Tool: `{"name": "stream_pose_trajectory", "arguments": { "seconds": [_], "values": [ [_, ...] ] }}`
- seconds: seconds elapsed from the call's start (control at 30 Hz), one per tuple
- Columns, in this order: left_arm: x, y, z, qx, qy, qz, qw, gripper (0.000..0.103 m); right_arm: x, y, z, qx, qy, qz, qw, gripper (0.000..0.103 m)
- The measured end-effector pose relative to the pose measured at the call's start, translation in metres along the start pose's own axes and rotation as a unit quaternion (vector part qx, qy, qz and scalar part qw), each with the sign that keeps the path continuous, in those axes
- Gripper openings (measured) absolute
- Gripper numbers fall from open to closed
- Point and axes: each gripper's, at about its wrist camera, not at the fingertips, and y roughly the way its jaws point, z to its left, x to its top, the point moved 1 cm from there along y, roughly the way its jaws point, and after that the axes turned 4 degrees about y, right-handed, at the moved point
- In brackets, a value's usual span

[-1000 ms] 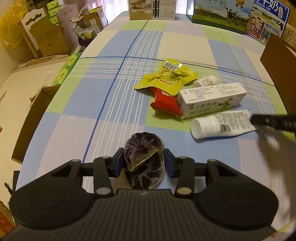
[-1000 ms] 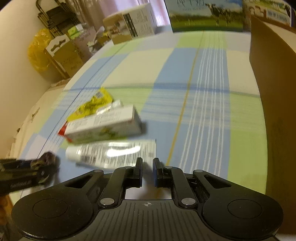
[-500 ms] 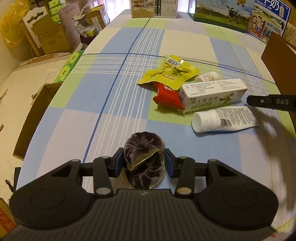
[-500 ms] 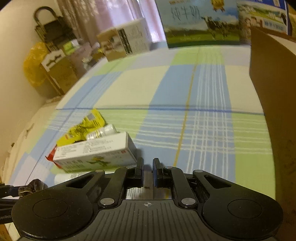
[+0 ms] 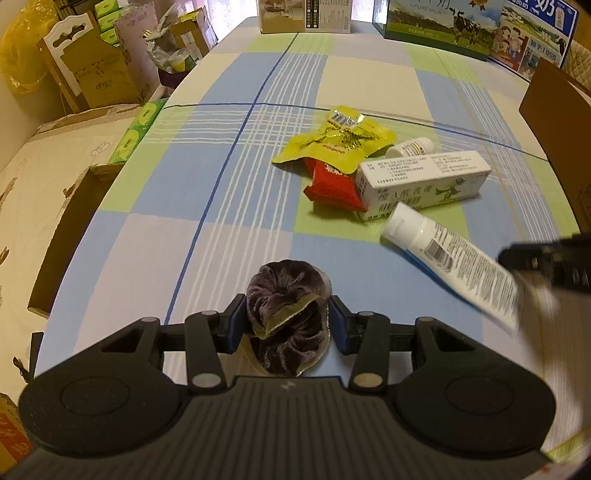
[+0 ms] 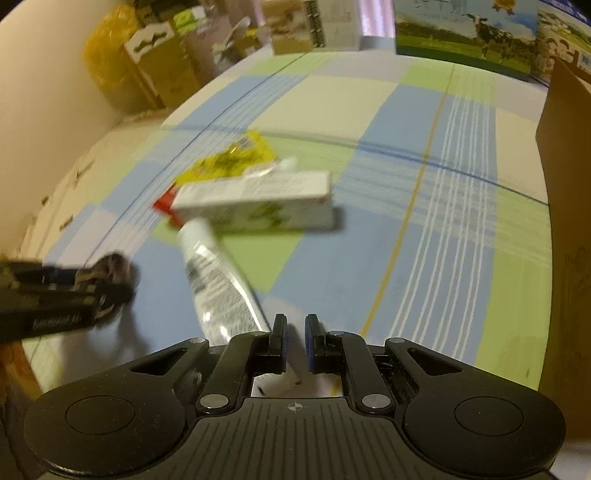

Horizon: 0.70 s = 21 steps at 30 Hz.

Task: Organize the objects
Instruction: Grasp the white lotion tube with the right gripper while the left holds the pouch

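Observation:
My left gripper (image 5: 286, 314) is shut on a purple velvet scrunchie (image 5: 284, 291) with a card tag, low over the checked tablecloth (image 5: 221, 240). My right gripper (image 6: 294, 325) is shut on the flat crimped end of a white tube (image 6: 214, 280). In the left wrist view the tube (image 5: 450, 258) hangs tilted, cap end pointing at the white and green carton (image 5: 424, 181). Behind the carton lie a yellow packet (image 5: 336, 142), a red packet (image 5: 328, 182) and a small white bottle (image 5: 412, 146). The left gripper (image 6: 92, 291) shows blurred at the left of the right wrist view.
A brown cardboard box (image 5: 561, 122) stands along the table's right side, its wall (image 6: 569, 221) close beside my right gripper. Milk cartons (image 5: 443, 22) line the far edge. Boxes and a bed crowd the floor at the left (image 5: 85, 74).
The right gripper has pulled the tube away from the carton toward the near right, and the tube now hangs tilted instead of lying flat. The left gripper and scrunchie have stayed put.

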Motion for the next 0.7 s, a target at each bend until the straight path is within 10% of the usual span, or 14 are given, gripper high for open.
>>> {"name": "stream_pose_trajectory", "arguments": {
  "seconds": [0.33,0.5,0.7],
  "values": [
    [-0.006,-0.005,0.006,-0.012,-0.015,0.01,0.9998,0.042,-0.022,-0.015,0.027,-0.02,0.018,-0.03,0.999,0.007],
    [-0.004,-0.002,0.007,-0.012,-0.024,0.012,0.9996,0.042,-0.019,-0.01,0.048,0.003,-0.017,-0.087,0.996,0.058],
    [-0.001,0.001,0.008,-0.007,-0.023,0.008,0.9997,0.043,-0.012,0.014,0.066,-0.004,-0.072,-0.097,0.993,0.057]
  ]
}}
